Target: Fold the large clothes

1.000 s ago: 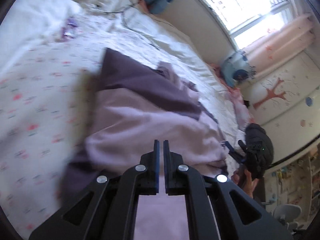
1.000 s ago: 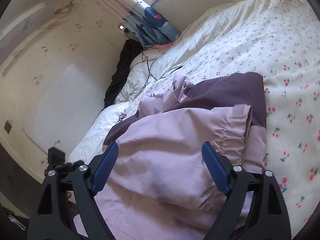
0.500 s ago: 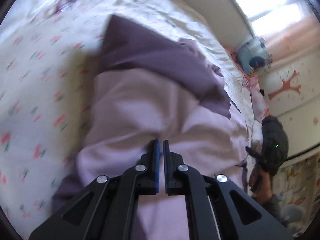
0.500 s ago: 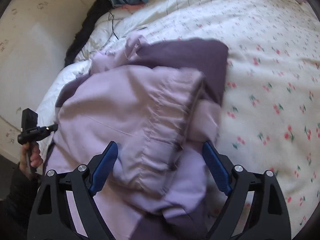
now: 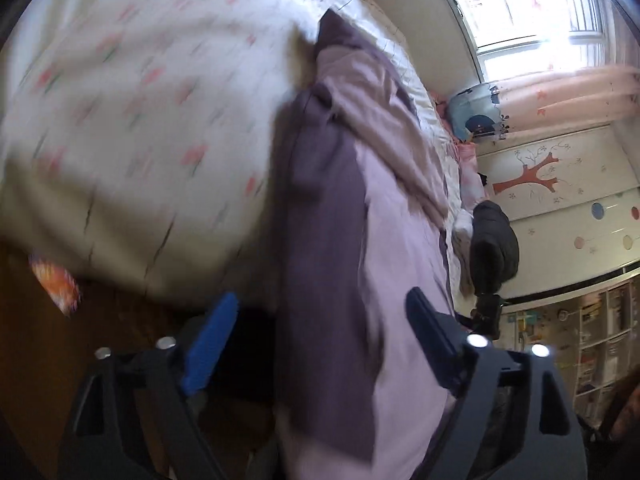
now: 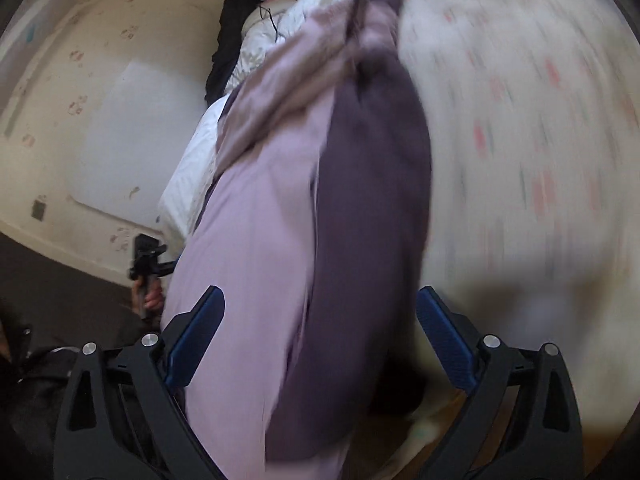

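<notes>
A lilac garment (image 5: 400, 280) lies lengthwise straight ahead between both spread, empty grippers, left (image 5: 320, 332) just opened and right (image 6: 320, 340) widening, equally near.

No words, labels, brands or numbers can be read in either view (both are blurred); the wall (image 5: 560, 184) carries only a painted tree and dots, no lettering.

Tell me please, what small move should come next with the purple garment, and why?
Probably close the left tool on the near edge of the purple garment. Its jaws have just been opening and now stand wide, with cloth between them but not pinched. The right tool is open too, so nothing holds the garment on the bed.
</notes>
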A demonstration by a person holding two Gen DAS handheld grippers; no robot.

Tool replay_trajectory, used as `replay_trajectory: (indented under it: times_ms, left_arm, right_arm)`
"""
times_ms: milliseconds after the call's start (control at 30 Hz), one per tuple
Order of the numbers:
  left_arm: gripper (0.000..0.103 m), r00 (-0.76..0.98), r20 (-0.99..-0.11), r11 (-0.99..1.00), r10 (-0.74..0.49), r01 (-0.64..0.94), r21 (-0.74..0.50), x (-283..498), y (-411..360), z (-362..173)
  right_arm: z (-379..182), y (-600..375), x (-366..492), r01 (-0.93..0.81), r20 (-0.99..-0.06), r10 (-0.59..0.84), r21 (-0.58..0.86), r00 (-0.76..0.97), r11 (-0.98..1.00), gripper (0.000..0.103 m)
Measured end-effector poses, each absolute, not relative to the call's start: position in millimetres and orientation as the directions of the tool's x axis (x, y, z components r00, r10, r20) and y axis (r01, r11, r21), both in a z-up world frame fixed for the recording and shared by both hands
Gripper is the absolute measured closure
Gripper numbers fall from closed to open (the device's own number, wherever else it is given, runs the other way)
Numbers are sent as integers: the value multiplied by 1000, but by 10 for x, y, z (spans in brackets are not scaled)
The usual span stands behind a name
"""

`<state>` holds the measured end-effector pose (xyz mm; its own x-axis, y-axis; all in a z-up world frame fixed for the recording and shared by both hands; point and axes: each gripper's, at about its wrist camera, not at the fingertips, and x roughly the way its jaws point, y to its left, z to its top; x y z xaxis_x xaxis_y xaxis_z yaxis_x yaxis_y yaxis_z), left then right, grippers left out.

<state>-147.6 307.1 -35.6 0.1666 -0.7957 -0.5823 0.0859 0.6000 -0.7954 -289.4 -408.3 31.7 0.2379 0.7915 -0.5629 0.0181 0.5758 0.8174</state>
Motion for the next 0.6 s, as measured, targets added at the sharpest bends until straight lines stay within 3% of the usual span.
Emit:
replay_trajectory:
  times_ms: [333, 400, 467, 500, 600]
  left_arm:
    - [14, -16, -465, 462, -885, 85, -883, -2036, 2761, -926]
    - [14, -20, -495, 488, -869, 138, -862, -2116, 2568, -826]
    - [14, 18, -579, 569, -815, 210, -795, -2208, 2444, -674]
    - [18, 48, -637, 627, -769, 251, -738, -2241, 2365, -588]
    - [41, 138, -776, 753, -615, 393, -527, -2403, 2078, -294]
  right_arm:
    - [-94, -3732, -3481, 83, -388, 909, 922, 154, 379, 10]
    - [-99, -3652, -3471, 56, -363, 920, 932, 149, 358, 11]
    - [-80, -3570, -3456, 29, -339, 928, 941, 155, 339, 25]
    - [-74, -3551, -3448, 23, -339, 928, 940, 154, 339, 38]
    - [-19, -3541, -3467, -7, -346, 922, 936, 175, 353, 61]
